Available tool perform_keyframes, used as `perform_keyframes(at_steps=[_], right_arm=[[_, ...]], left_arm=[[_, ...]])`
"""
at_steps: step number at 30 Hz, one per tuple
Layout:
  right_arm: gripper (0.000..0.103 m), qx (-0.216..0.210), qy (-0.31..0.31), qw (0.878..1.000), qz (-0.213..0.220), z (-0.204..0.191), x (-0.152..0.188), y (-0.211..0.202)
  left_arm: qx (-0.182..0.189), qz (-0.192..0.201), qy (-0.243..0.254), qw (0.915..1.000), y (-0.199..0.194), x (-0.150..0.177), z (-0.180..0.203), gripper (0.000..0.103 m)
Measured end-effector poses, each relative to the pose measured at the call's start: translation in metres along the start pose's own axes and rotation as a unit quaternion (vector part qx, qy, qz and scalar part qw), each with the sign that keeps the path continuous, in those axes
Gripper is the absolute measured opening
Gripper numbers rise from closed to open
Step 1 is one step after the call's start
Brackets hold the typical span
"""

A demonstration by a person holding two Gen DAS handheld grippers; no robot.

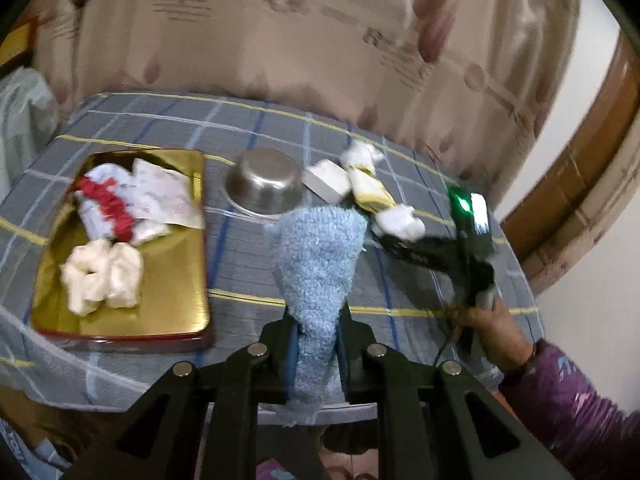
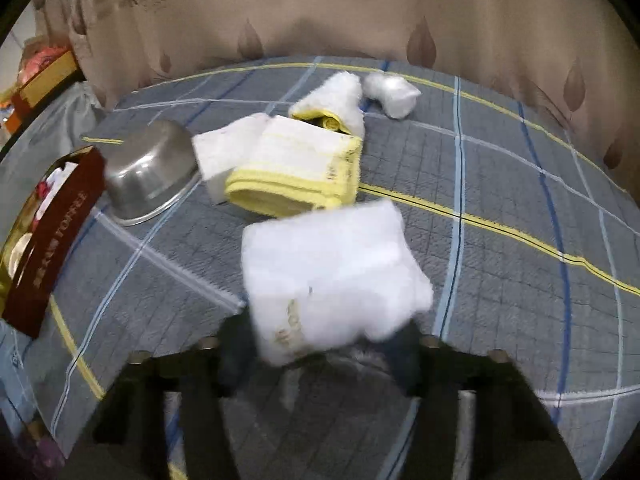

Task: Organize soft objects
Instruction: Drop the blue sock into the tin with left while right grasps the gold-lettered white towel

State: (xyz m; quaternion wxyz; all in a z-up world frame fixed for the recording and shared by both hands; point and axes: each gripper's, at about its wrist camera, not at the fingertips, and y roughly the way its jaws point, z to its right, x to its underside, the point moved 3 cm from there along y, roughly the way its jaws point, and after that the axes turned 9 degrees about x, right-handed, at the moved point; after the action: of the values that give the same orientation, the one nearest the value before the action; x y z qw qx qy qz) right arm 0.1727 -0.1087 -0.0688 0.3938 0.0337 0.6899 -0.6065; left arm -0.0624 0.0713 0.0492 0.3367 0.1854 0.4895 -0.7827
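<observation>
A: Blue fuzzy terry sock, pinched in the left gripper jaws, hangs right of the gold rectangular tin tray.

B: Right gripper pinches a white folded towel. Carry both over the tray before releasing.

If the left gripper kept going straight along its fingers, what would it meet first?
Probably the upturned steel bowl. The left gripper, shut on the blue fuzzy cloth, points at it across bare plaid bedcover; depth is uncertain.

Fluffy blue cloth, gold tin, grey plaid bedsheet — yellow-edged white towel, steel bowl
</observation>
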Motion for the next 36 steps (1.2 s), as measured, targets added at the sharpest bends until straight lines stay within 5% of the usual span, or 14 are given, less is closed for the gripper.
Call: perform_keyframes(at_steps=[7, 11, 28, 36], right_arm=[[0.038, -0.022, -0.001, 0.999, 0.032, -0.016, 0.031, -0.035], [0.038, -0.02, -0.005, 0.999, 0.039, -0.022, 0.038, -0.041], [0.038, -0.01, -0.015, 0.999, 0.031, -0.025, 0.037, -0.035], [0.038, -0.011, -0.015, 0.999, 0.026, -0.027, 0.037, -0.031]], left_arm=[[-0.079, 0.059, -0.031, 0.9946, -0.059, -0.016, -0.049, 0.018], [-0.112, 0.057, -0.041, 0.9912, -0.066, -0.023, -0.076, 0.018], [-0.148, -0.019, 0.005, 0.9888, 0.036, -0.047, -0.114, 0.02], [-0.178, -0.014, 0.012, 0.9838, 0.042, -0.057, -0.12, 0.05]])
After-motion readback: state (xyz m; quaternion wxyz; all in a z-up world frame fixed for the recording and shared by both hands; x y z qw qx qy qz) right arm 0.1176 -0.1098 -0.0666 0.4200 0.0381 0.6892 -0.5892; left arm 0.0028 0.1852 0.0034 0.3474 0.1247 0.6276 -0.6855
